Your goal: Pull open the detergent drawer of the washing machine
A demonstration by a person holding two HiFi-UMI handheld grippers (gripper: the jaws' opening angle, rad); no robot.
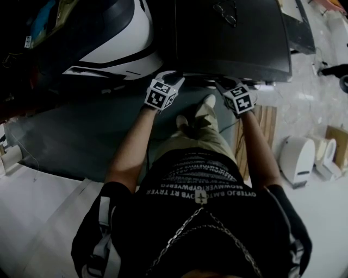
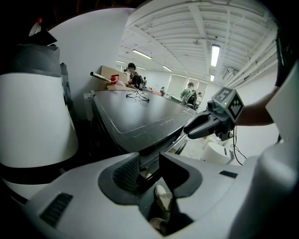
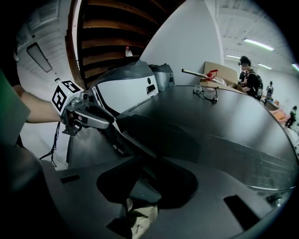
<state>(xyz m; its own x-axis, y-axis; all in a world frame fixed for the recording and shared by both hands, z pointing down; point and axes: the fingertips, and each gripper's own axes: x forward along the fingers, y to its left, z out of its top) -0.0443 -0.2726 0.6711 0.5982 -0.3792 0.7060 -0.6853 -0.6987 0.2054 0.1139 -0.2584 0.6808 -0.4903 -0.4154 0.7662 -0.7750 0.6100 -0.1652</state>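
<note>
washing machine: the dark-topped washing machine [image 1: 228,38] stands right in front of the person; both grippers are up at its front top edge; a pair of glasses [image 1: 225,12] lies on its lid
detergent drawer: not plainly seen; i judge it sits on the front face under the lid edge, which the head view hides; a dark panel [image 3: 163,140] below that edge in the right gripper view may be its front, but i cannot tell
done so far: nothing that shows; no drawer stands out from the front in any view
to do: find the drawer front, take hold of it, pull it out
left gripper: the left gripper [image 2: 148,170] has its fingers wide apart and empty; the machine's front edge lies just ahead of the gap; a shoe [image 2: 163,196] shows below
right gripper: the right gripper [image 3: 145,182] has fingers that look apart; only pale cloth [image 3: 140,219] shows through the gap; nothing is pinched; the view is dim
hidden or unclear: the whole front face from above; whether either fingertip touches the machine; the right fingers' edges, lost in shadow; the white-and-black machine [image 1: 109,38] at the left is cut off
</note>
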